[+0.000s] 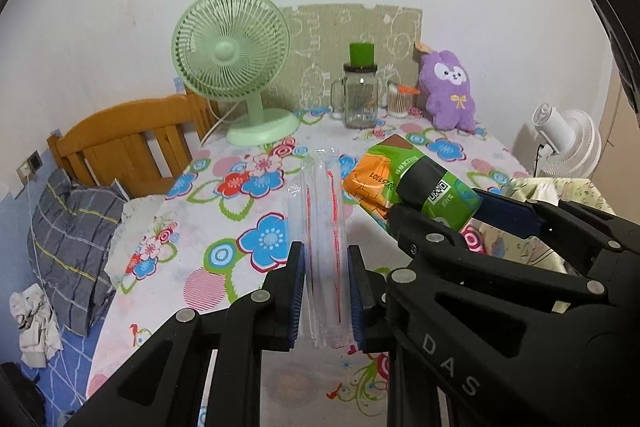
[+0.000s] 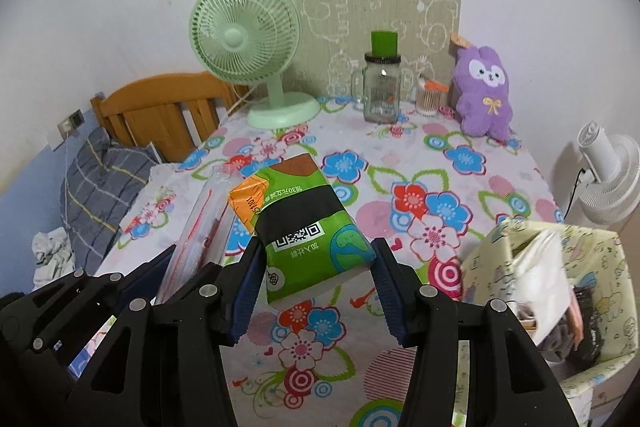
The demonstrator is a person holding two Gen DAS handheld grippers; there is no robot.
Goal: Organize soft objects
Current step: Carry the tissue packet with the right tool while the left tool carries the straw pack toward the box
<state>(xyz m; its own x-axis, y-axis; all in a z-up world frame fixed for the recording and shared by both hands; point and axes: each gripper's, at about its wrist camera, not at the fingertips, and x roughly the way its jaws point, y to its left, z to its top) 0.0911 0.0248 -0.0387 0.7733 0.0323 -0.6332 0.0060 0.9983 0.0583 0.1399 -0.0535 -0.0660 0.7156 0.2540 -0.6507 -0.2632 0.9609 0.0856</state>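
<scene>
My left gripper is shut on a clear plastic pack with red stripes, held upright above the floral table; the pack also shows in the right wrist view. My right gripper is shut on a green and orange tissue pack, held above the table; this pack shows in the left wrist view too. A purple plush toy sits at the table's back right against the wall. A pale yellow patterned box with soft items inside stands at the right.
A green desk fan, a glass jar with a green lid and a cotton swab cup stand along the back. A wooden bed headboard and grey pillow lie left. A white fan stands at the right.
</scene>
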